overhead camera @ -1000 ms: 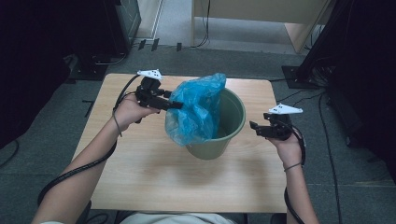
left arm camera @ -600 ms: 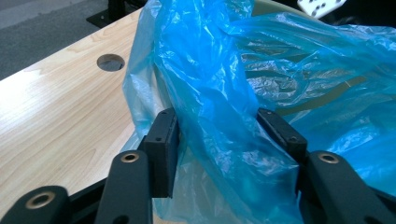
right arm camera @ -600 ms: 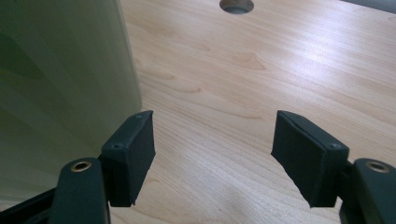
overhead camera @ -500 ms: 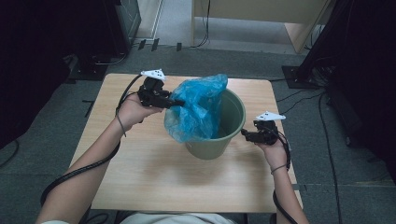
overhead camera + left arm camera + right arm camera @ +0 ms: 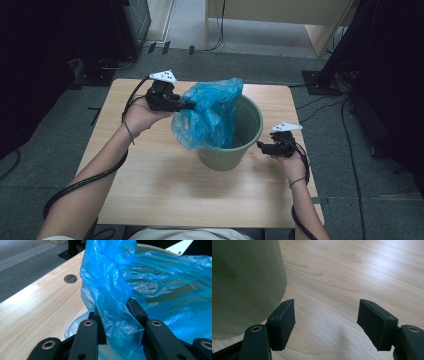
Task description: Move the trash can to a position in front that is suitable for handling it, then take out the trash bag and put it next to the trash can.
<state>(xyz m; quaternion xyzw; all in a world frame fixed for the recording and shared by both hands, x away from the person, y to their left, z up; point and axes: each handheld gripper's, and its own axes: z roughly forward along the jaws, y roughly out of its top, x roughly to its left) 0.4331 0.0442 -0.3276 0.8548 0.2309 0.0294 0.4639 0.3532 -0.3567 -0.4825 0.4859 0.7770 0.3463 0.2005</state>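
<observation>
Now left tongs point(image 5: 189, 105) pinch blue bag point(image 5: 210, 117) level

Crumpled blue plastic bag point(image 5: 210, 117) drapes over the green bucket's point(image 5: 245, 145) near-left rim.

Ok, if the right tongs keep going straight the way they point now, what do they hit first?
Probably the green bucket. The right tongs, jaws open and empty, point at its lower wall; in their own view the wall sits just off the left jaw, so they might only graze it.
</observation>
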